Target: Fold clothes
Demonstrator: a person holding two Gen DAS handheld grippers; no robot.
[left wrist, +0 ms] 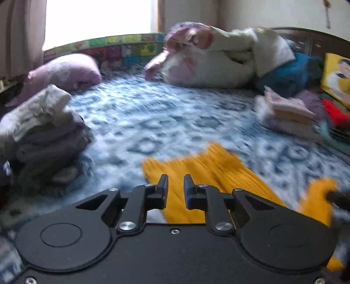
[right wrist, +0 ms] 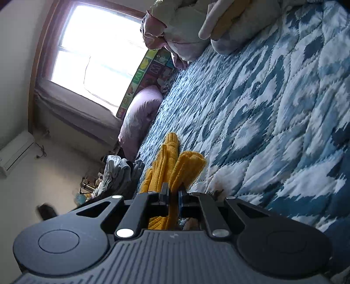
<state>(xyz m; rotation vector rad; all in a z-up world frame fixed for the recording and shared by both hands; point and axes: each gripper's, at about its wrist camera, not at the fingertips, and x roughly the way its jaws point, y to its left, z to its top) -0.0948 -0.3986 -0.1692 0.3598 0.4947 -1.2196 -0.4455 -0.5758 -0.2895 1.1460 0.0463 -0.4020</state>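
Your right tongs (right wrist: 174, 192) pinch yellow knit (right wrist: 168, 161). Knit's length runs forward-right of your left tongs (left wrist: 175, 185), which stand narrowly parted, empty, nearest its left edge.

- Your left wrist camera sits low over the blue-and-white quilt (left wrist: 153, 113), level, facing across the bed toward the window (left wrist: 98, 19).
- Your right wrist camera is rolled sideways, close above the quilt (right wrist: 273, 109), facing the same window (right wrist: 94, 56).
- Both views share the yellow knit garment (left wrist: 196, 170) (right wrist: 172, 166), the lilac pillow (left wrist: 65, 70) (right wrist: 142, 113) and the window.
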